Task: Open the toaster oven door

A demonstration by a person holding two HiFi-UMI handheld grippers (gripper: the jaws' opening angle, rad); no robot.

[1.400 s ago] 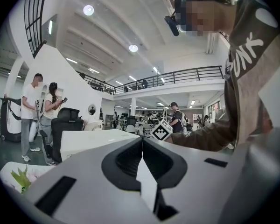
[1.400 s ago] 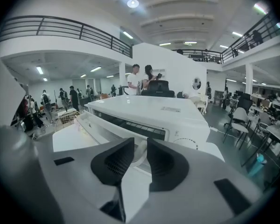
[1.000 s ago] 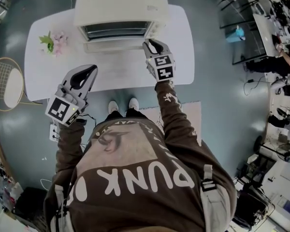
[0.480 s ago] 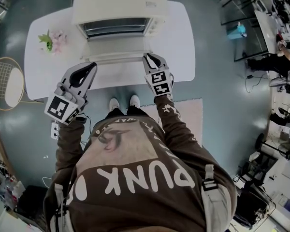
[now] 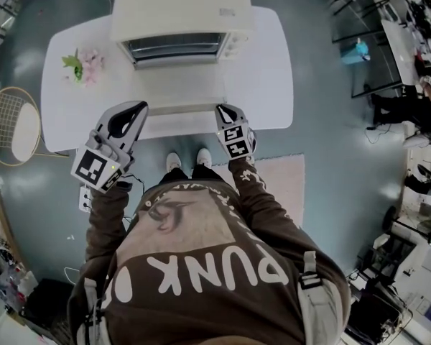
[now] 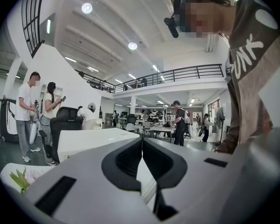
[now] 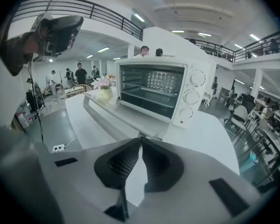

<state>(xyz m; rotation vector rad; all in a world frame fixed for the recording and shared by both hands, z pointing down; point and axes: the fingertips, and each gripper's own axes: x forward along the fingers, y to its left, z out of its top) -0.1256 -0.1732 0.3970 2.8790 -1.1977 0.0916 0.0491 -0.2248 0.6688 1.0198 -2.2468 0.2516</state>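
A cream toaster oven (image 5: 179, 9) stands at the back of the white table (image 5: 262, 70). Its glass door (image 5: 183, 92) lies folded down flat toward me, and the racks show inside the oven (image 7: 154, 90). My right gripper (image 5: 225, 110) sits at the right end of the door's front handle. In the right gripper view its jaws (image 7: 140, 139) are closing with the tips nearly touching. I see nothing between them, and the door edge (image 7: 116, 113) lies just beyond. My left gripper (image 5: 133, 108) hovers at the table's front left, shut and empty, with its tips together (image 6: 142, 139).
A small pot of pink flowers (image 5: 82, 65) stands on the table left of the oven. A badminton racket (image 5: 11, 124) lies at the far left, and a power strip (image 5: 82, 196) is on the floor. A pale rug (image 5: 280, 178) lies under my feet. People stand in the hall behind.
The oven door has swung from partly open down to flat. My right gripper has come toward me and down along with its front edge. The left gripper has barely moved.
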